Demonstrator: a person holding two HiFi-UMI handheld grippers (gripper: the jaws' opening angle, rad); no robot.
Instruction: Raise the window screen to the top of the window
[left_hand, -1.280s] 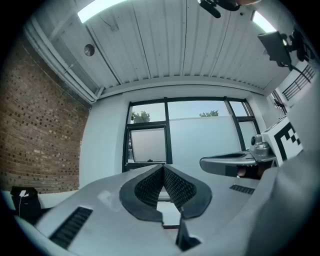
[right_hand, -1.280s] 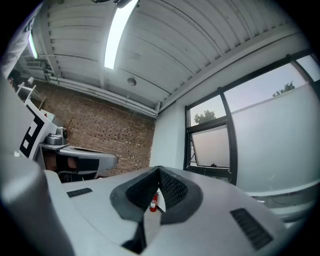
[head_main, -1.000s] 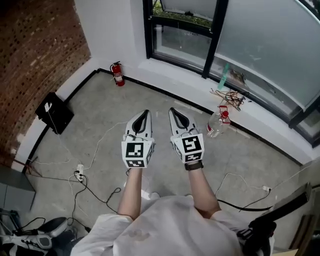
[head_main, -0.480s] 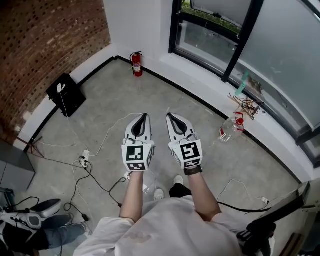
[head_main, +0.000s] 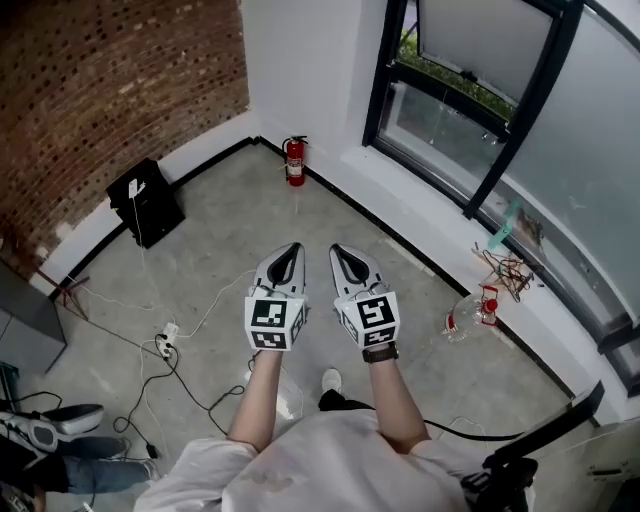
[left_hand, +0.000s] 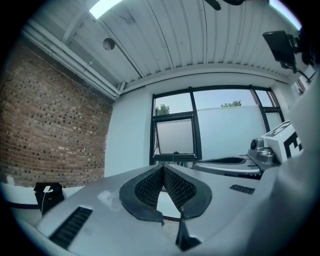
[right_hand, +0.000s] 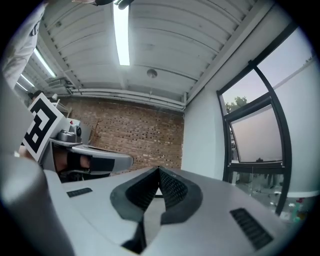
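- Both grippers have travelled with the person toward the room's corner. In the head view the fire extinguisher (head_main: 294, 161) and the dark-framed window (head_main: 480, 40) show fuller than a second ago.
- Same view: the left gripper (head_main: 291, 250) and right gripper (head_main: 337, 250) are side by side over the concrete floor (head_main: 230, 215), well apart from the window. A plastic bottle (head_main: 468, 316) lies near the floor's edge below the glazing. This looks like the approach only, with nothing yet raised.
- Left gripper view: its jaws are pressed together with nothing between them. Straight ahead is the window screen (left_hand: 175, 137), as I judge the pale panel in the small sash to be.
- Right gripper view: its jaws are likewise closed and empty. The brick wall (right_hand: 135, 137) is ahead and the window at the right edge.
- Writing: only the square markers on the grippers' cubes show. The extinguisher's label is too small to read.
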